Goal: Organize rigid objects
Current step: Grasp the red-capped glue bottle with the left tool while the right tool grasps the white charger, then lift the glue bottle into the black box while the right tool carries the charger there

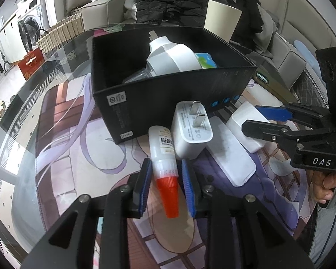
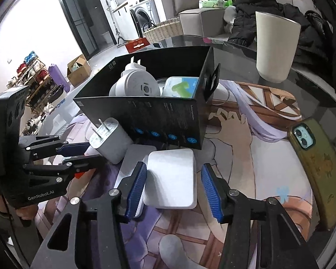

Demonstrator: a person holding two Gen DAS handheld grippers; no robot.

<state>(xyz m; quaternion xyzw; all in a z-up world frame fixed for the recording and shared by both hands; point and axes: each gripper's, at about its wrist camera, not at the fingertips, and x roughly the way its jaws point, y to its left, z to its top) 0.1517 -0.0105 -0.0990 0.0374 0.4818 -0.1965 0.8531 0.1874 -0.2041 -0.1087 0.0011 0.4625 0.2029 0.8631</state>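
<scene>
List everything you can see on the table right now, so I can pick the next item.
black box: one, black, open-topped, on the mat
round device: one, white, inside the box
packet: one, pale blue-green, inside the box
plug charger: one, white, at the box's front, prongs up
small bottle: one, white with orange cap, between the left claw's pads
flat slab: one, white, beside the charger
square block: one, white, between the right claw's pads
cup: one, beige, behind the box
phone: one, olive case, mat's edge
mat: one, printed, under everything
left claw: one, black with blue pads, narrowly open around the bottle
right claw: one, same colours, open, straddling the block
</scene>
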